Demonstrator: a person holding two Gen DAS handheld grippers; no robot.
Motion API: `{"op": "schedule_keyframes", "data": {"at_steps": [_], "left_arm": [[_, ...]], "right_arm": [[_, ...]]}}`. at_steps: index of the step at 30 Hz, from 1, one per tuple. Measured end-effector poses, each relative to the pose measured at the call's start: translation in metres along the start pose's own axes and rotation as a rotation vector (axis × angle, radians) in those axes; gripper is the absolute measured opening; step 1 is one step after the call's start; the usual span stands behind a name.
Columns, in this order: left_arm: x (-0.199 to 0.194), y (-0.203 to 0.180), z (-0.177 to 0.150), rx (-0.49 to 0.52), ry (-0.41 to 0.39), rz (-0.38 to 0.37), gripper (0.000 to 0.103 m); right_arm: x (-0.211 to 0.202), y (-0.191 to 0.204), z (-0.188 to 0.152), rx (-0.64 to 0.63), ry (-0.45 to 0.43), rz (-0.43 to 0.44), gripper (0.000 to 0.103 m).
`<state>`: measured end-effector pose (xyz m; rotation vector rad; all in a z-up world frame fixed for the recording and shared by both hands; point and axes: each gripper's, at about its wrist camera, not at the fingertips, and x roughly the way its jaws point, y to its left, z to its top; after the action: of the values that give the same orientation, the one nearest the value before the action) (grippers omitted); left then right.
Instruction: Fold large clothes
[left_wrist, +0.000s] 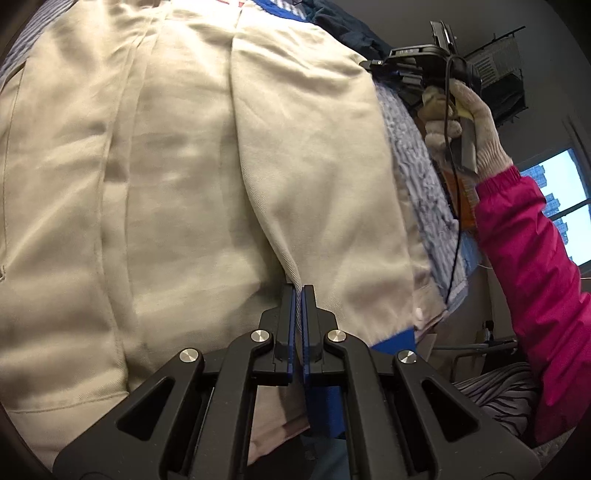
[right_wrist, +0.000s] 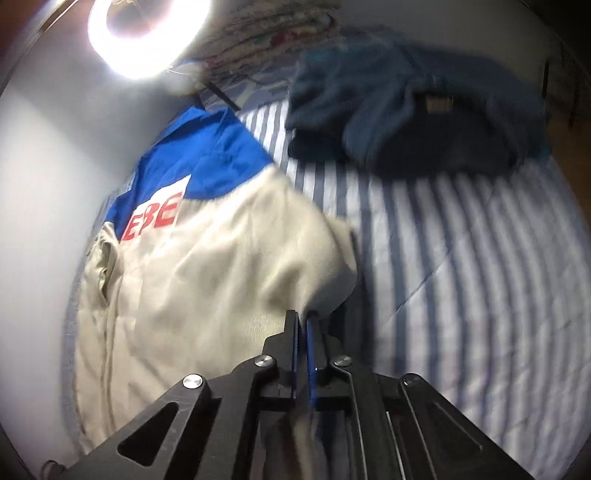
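A large cream jacket (left_wrist: 184, 166) with a blue yoke and red letters (right_wrist: 155, 218) lies spread on a blue-and-white striped bed sheet (right_wrist: 461, 258). My left gripper (left_wrist: 298, 290) is shut, and a raised fold of the cream cloth is pinched between its blue pads near the jacket's near edge. My right gripper (right_wrist: 303, 315) is shut on a bunched edge of the same jacket, with cream cloth running down between its fingers. In the left wrist view a gloved hand (left_wrist: 469, 122) in a pink sleeve holds the right gripper's handle at the jacket's far right edge.
A heap of dark blue clothes (right_wrist: 413, 110) lies on the sheet at the back right. A bright ring lamp (right_wrist: 147, 33) glares at the top left beside a pale wall (right_wrist: 55, 166). A window (left_wrist: 561, 192) and a dark rack (left_wrist: 502, 85) stand behind the person.
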<state>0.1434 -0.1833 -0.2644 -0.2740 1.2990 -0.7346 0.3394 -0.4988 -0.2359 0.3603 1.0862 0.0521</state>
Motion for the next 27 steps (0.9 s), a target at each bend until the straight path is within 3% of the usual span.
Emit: {"op": "schedule_keyframes", "data": {"at_steps": [3,5,9,10,12,13,17,23,27], "left_arm": [[0.005,-0.006,0.001,0.004,-0.006,-0.011,0.000],[0.016,-0.009,0.003,0.003,0.011,-0.005,0.000],[0.018,-0.013,0.002,0.019,0.023,-0.019,0.000],[0.016,-0.012,0.002,0.021,0.022,-0.023,0.000],[0.013,-0.011,0.003,0.018,0.022,-0.025,0.000],[0.012,-0.009,0.002,0.013,0.025,-0.023,0.000],[0.005,-0.001,-0.006,-0.012,0.031,-0.023,0.019],[-0.006,0.000,-0.020,0.000,0.028,-0.027,0.020],[-0.008,-0.002,-0.025,0.015,0.026,-0.021,0.020]], "right_arm": [[-0.017,0.002,0.019,-0.066,-0.077,-0.111,0.000],[-0.016,-0.008,0.029,-0.040,-0.114,-0.172,0.000],[-0.010,-0.022,0.031,0.002,-0.094,-0.110,0.004],[-0.015,-0.024,0.026,0.004,-0.098,-0.093,0.016],[-0.028,-0.024,0.014,0.001,-0.089,-0.068,0.027],[-0.034,-0.024,0.007,-0.002,-0.077,-0.062,0.027],[-0.071,-0.021,-0.043,-0.018,-0.032,0.010,0.034],[-0.111,-0.012,-0.151,0.004,0.063,0.193,0.037],[-0.101,-0.002,-0.214,0.017,0.158,0.292,0.039]]}}
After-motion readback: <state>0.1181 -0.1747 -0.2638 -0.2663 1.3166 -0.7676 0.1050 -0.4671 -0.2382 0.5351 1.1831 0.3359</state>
